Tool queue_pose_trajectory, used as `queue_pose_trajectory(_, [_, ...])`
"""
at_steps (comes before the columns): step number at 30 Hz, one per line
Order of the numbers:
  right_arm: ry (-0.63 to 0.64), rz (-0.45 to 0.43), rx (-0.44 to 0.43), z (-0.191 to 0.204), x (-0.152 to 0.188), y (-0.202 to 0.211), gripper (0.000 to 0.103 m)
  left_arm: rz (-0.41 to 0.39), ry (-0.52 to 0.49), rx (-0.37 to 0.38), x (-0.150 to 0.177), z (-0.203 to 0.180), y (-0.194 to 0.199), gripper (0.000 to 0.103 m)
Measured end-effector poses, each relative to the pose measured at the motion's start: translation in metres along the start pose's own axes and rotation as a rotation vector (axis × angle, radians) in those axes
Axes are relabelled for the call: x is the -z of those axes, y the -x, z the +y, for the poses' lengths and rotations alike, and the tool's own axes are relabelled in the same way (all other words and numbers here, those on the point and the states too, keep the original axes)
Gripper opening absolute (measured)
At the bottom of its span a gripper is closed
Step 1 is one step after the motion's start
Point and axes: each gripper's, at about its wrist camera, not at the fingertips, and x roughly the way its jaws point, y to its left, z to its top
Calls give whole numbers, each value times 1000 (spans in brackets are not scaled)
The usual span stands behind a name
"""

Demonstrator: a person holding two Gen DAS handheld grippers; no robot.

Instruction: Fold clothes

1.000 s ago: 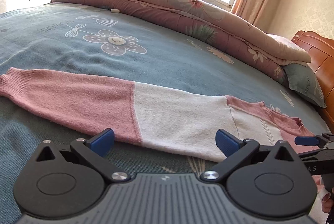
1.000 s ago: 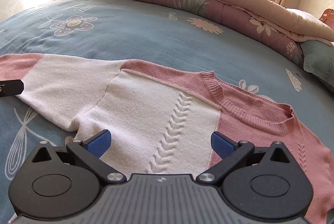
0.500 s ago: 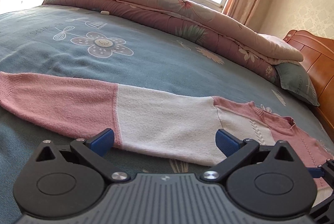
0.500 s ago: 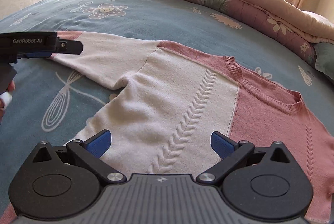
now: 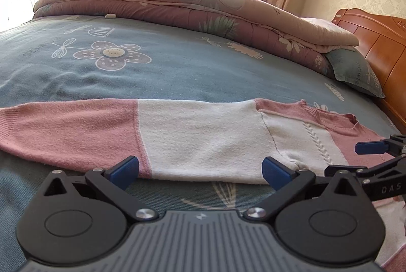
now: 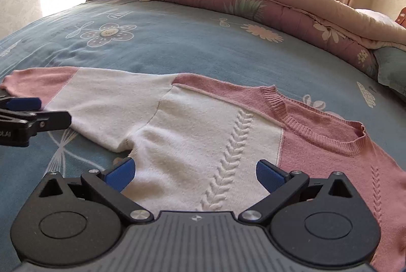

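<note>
A pink and white knitted sweater (image 6: pixel 210 130) lies flat on the bed, neckline toward the far right. Its long sleeve (image 5: pixel 142 135) stretches out to the left, pink at the cuff end and white nearer the body. My left gripper (image 5: pixel 200 169) is open, low over the sleeve's near edge, with nothing between its blue pads. My right gripper (image 6: pixel 194 171) is open too, over the white front panel beside the cable stitch. The left gripper also shows at the left edge of the right wrist view, and the right gripper at the right edge of the left wrist view.
The bed has a grey-blue sheet with flower prints (image 5: pixel 177 64). A rolled floral quilt (image 5: pixel 192 10) lies along the far side under the window. A pillow (image 5: pixel 355 71) and wooden headboard (image 5: pixel 380 43) are at the right.
Both grippers shifted over the sweater and stayed open. The left one now frames the sleeve's pink-white seam; the right one sits nearer the armpit and cable stitch.
</note>
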Motion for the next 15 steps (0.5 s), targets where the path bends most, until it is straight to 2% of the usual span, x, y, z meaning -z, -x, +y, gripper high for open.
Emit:
queue_pose_trajectory(2, [-59, 11, 6, -12, -14, -22, 103, -14, 30, -9, -2, 9, 0, 102])
queue_pose_trajectory(7, [-152, 23, -63, -18, -46, -68, 103, -32, 93, -43, -5, 30, 0, 102])
queue_pose_trajectory(12, [-72, 72, -43, 3, -61, -115, 103, -41, 138, -67, -7, 47, -1, 102])
queue_pose_trajectory(15, [-83, 32, -51, 3, -71, -130, 103, -41, 131, -74, -8, 50, -3, 102])
